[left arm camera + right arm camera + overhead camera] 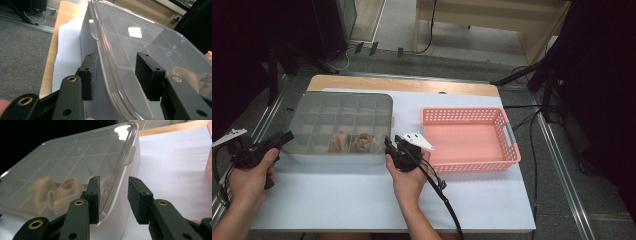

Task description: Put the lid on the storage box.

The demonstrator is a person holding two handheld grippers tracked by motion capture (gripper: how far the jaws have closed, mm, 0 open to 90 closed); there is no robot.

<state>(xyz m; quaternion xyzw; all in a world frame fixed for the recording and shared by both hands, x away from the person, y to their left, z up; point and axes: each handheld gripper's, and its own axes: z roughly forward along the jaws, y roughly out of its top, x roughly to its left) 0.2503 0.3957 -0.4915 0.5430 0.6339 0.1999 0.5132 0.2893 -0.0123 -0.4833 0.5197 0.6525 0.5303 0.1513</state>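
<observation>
**Lid lift at risk of an uneven start**

Because the clear lid (343, 107) sits flush on the grey divided box (337, 152) at the counter's (362, 200) left half, both claws must bite its thin rim alike. The left claw (117, 75) stands open with its pads either side of the lid's edge at the box's left end; the right claw (112, 200) is likewise open, straddling the rim at the near right corner. If one side closes or rises before the other, I judge the lid could twist, slip from the pads, or drag the whole box along the white sheet (492, 200). Beige rolled cloths (57, 193) lie in the near compartments and could be jolted. The pink basket (469, 137) stands just right of the box, close enough to be bumped.
</observation>
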